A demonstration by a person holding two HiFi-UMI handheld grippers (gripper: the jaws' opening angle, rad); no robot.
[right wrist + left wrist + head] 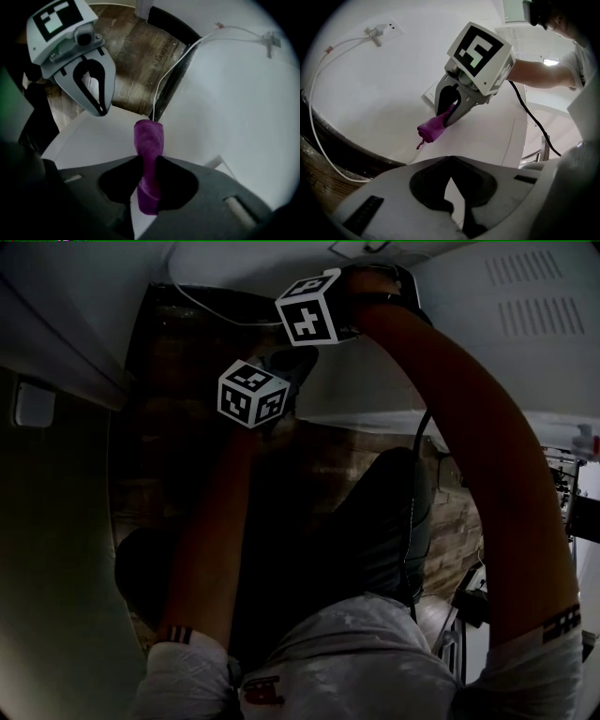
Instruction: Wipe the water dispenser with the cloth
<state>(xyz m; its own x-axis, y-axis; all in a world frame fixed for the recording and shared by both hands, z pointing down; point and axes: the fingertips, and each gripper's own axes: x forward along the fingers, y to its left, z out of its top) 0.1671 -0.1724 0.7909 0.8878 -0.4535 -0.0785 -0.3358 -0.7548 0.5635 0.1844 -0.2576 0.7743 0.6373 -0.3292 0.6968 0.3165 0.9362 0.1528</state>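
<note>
No legible words or numbers, coded square markers [480, 49] on left tool [101, 110], right tool [443, 119]

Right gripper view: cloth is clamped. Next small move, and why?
Probably push the cloth onto the dispenser's white panel and start a stroke: the right gripper is shut on it, its free end points at the panel, and the left gripper is shut, empty, aside.

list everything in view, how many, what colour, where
cloth: 1, purple, rolled, clamped in the right gripper
water dispenser: 1, white, panel by the cloth
power cable: 1, white, from a wall plug towards the floor
wall: 1, white, behind the dispenser
floor: 1, brown wood, below
left gripper: 1, grey, jaws together, empty
right gripper: 1, grey, shut on the cloth
arms: 2, bare, reaching to the grippers
</note>
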